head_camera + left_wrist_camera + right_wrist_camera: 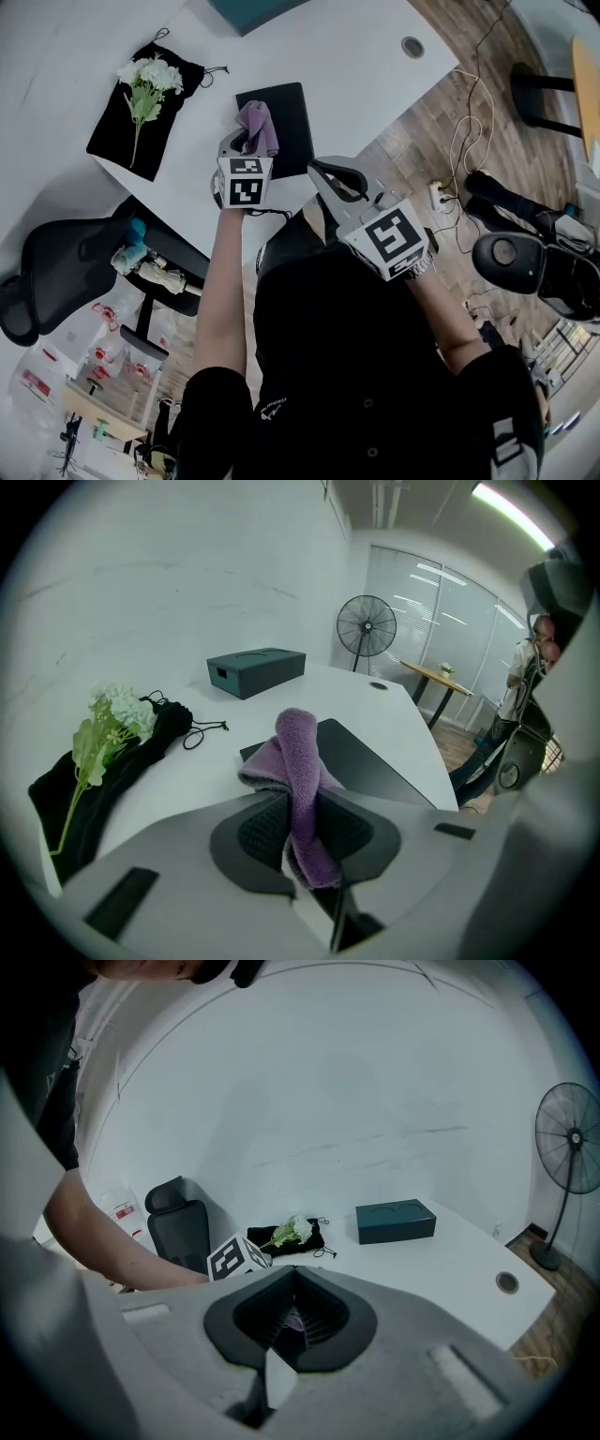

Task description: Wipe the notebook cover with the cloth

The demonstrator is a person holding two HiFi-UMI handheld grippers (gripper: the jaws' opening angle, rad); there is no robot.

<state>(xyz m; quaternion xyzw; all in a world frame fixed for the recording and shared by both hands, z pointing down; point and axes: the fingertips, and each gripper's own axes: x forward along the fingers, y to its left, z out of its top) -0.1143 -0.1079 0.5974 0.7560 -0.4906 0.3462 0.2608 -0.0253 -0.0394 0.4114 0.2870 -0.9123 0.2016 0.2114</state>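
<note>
White flowers [150, 75] lie on a black pouch [112, 131] at upper left of the white table [356, 66]. Beside them the left gripper [244, 141] pinches a purple cloth [258, 125], which runs lengthwise up-frame over the left edge of the black notebook [292, 117]. The notebook lies flat at upper centre, its long axis near vertical, while the right gripper [336, 178] hangs at centre right, jaws pressed together on nothing.
</note>
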